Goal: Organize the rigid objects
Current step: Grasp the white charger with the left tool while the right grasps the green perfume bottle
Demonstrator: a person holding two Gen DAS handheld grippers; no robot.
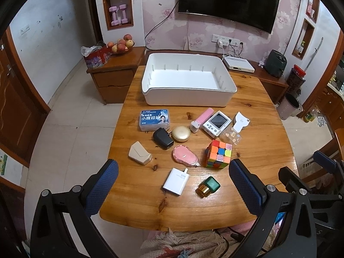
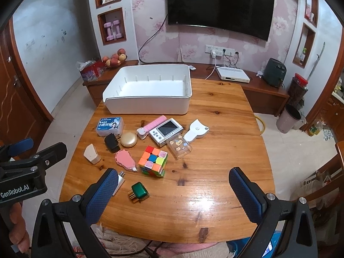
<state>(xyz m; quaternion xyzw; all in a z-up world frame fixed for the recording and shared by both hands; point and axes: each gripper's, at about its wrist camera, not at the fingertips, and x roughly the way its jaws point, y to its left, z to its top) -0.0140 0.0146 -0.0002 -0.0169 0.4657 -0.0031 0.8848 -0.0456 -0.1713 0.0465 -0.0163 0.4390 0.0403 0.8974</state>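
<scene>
- Two grippers hovered over the near edge of the wooden bench (image 1: 247, 111); the left gripper (image 1: 173, 185) and the right gripper (image 2: 173, 190) both had their blue-padded fingers (image 1: 103, 185) spread wide, and nothing was held between them.
- One white bin (image 1: 187, 99) stood empty at the far side of the bench, and all small objects lay in front of it, outside it.
- Closest to the bin lay a blue box (image 1: 154, 119), a pink stick-shaped item (image 1: 203, 118), a small white device with a screen (image 1: 216, 122) and a white tape dispenser (image 1: 240, 121).
- A black plug adapter (image 1: 162, 138) touched a round gold case (image 1: 181, 133), and a clear case with stickers (image 2: 179, 146) lay just beside the white device.
- In the middle were a beige wedge-shaped object (image 1: 139, 155), a pink correction tape (image 1: 186, 156) and a colourful puzzle cube (image 1: 217, 153).
- Nearest to the grippers lay a white charger (image 1: 175, 181) and a green and gold bottle (image 1: 207, 186); in the right wrist view the left finger partly hid the charger.
</scene>
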